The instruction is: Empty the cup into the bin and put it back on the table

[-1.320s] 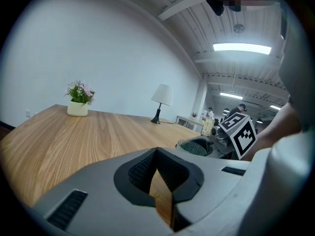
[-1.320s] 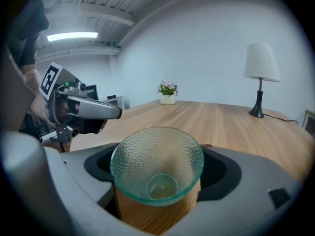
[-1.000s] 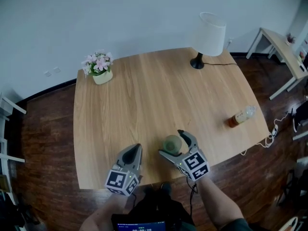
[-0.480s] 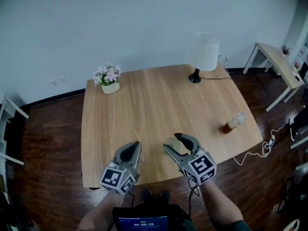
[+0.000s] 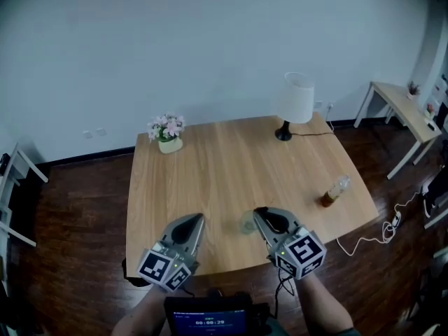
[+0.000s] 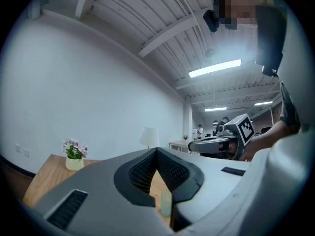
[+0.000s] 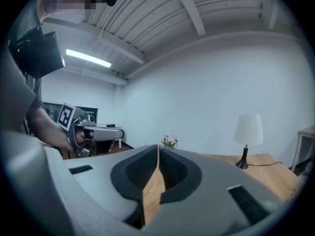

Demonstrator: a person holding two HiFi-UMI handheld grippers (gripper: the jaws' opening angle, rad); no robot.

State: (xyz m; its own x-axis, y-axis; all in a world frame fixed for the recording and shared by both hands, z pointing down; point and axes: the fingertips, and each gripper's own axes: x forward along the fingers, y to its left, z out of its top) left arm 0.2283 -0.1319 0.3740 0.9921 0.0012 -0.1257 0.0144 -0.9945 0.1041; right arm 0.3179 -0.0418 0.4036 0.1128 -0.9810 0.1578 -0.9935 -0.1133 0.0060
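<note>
Where the cup stands: the cup (image 5: 248,222), pale green and see-through, is on the tabletop (image 5: 210,166) near its front edge. It is just beside the right gripper's fingers, on their left, and neither gripper is on it. It looks upright, though it is blurred.
Right gripper (image 5: 261,211): held over the front edge of the tabletop, pointing across it. Its fingers have just been closing and are now clenched tip to tip with nothing between them. In the right gripper view only a strip of wood shows through the slot under the tips.
Left gripper (image 5: 198,218): beside the right one, over the same front edge and pointing the same way. Its fingers are clenched together and empty. Through the notch below its tips, the left gripper view shows the wood and the cup standing on it.
Flowers: a small white pot of pink flowers (image 5: 168,133) stands at the far left corner.
Lamp: the lamp (image 5: 294,102), with a white shade and a black base, stands at the far right corner, and its cord runs toward the right edge.
Bottle: a bottle (image 5: 334,190) lies on its side near the right edge, brown at its lower end, well apart from the cup.
Floor: the dark wood floor (image 5: 77,208) runs all round the tabletop.
Side desk: a pale side desk (image 5: 400,102) stands by the wall on the right.
</note>
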